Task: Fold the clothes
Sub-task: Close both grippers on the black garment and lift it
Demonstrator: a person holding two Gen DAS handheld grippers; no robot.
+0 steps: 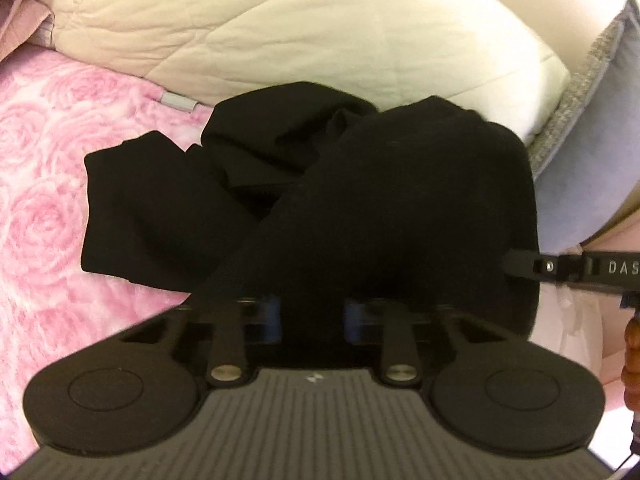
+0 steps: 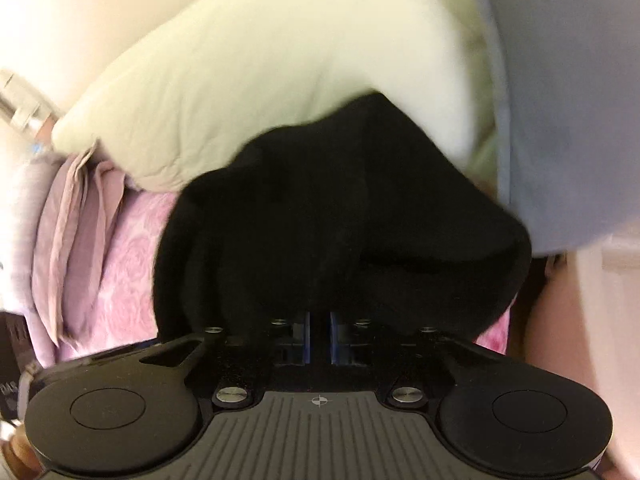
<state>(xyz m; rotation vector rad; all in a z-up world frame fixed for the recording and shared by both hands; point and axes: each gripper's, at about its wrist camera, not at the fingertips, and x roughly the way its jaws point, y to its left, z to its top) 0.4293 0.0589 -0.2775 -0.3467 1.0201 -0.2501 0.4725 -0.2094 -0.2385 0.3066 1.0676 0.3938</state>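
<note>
1. Black garment (image 1: 360,200) lay over my left gripper (image 1: 312,300), hiding the fingertips; grip state: cannot tell.
2. Right gripper (image 2: 320,320): blue pads nearly together, seemingly pinching the cloth.
3. Garment bunched on pink rose blanket (image 1: 48,200) beside cream pillow (image 1: 240,32).
4. Risk, my judgement: slack layers slipping, spoiling the fold.

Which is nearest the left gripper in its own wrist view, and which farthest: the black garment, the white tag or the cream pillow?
1. black garment, draped right over the left gripper.
2. white tag, upper left, on the pink blanket's edge.
3. cream pillow, behind, across the top.
</note>
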